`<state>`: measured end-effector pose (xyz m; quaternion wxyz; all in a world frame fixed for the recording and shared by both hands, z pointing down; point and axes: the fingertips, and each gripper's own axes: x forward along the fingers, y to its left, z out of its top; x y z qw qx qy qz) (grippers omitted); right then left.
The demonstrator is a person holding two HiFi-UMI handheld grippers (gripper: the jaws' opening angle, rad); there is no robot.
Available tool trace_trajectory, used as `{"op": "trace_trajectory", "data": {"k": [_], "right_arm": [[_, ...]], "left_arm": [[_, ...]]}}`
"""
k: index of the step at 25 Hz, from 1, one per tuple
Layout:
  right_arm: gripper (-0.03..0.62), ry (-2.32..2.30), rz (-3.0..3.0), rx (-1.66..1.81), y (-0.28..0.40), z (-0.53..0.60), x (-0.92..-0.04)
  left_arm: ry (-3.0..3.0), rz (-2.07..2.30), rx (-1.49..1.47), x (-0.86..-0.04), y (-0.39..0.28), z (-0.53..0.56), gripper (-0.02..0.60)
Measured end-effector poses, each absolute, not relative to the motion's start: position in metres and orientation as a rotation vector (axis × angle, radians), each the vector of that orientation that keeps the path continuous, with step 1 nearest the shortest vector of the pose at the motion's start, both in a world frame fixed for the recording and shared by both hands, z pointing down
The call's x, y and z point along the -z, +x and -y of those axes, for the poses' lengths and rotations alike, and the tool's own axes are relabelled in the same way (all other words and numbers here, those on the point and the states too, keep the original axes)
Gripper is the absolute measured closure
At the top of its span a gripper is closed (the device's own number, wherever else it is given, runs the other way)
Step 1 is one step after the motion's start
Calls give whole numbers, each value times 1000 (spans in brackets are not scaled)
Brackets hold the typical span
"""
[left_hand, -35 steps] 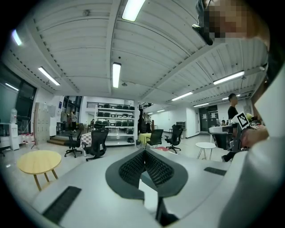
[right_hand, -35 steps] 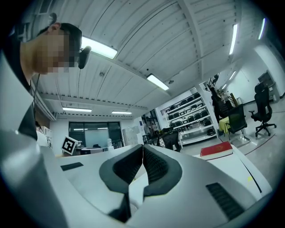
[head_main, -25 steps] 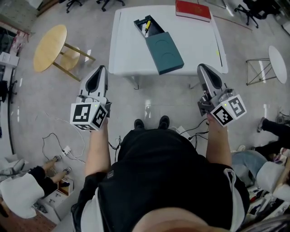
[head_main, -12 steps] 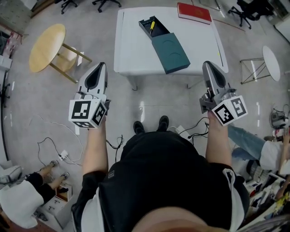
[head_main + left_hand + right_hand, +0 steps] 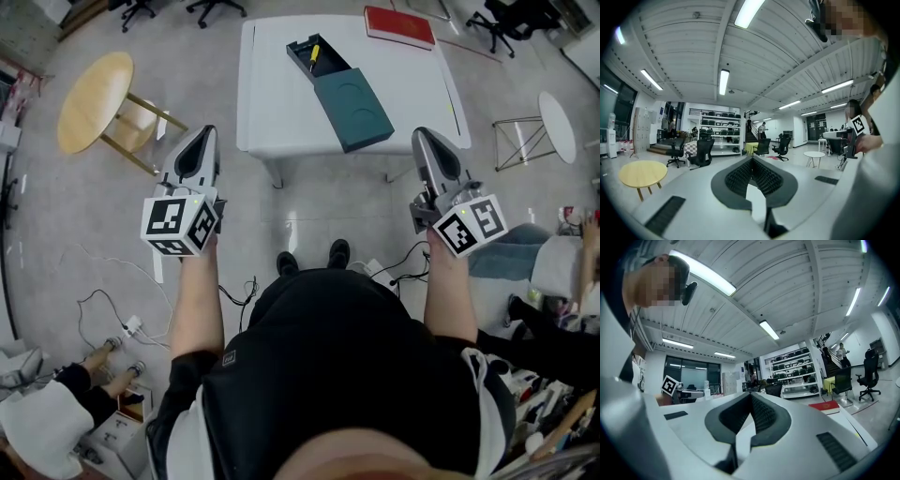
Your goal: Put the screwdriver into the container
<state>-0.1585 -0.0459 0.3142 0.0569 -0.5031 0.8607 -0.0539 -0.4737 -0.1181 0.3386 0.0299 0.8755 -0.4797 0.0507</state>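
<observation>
Screwdriver (image 5: 314, 52), yellow handle, lies inside the open dark container (image 5: 328, 67) by the table's (image 5: 281, 117) far edge. Left gripper (image 5: 207, 131) and right gripper (image 5: 420, 132) hang short of the near edge, jaws together on nothing. Red book (image 5: 400, 25) sits at the far right corner, cover print unreadable.

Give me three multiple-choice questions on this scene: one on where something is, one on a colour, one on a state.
1. Where does the screwdriver lie? A in the container; B on the floor; C in a gripper.
2. The book on the table is: A blue; B red; C green.
3. The fingers of the left gripper are: A shut, empty; B wide open; C round the screwdriver.
Answers: 1 A, its yellow handle shows inside the open box. 2 B, its cover is red. 3 A, they meet, nothing between.
</observation>
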Motion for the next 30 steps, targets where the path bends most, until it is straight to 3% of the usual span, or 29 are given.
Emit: {"op": "trace_trajectory", "data": {"k": [30], "right_arm": [[565, -1467, -2654, 81, -182, 64, -296]], "left_arm": [[2701, 1521, -104, -321, -489, 127, 565]]}}
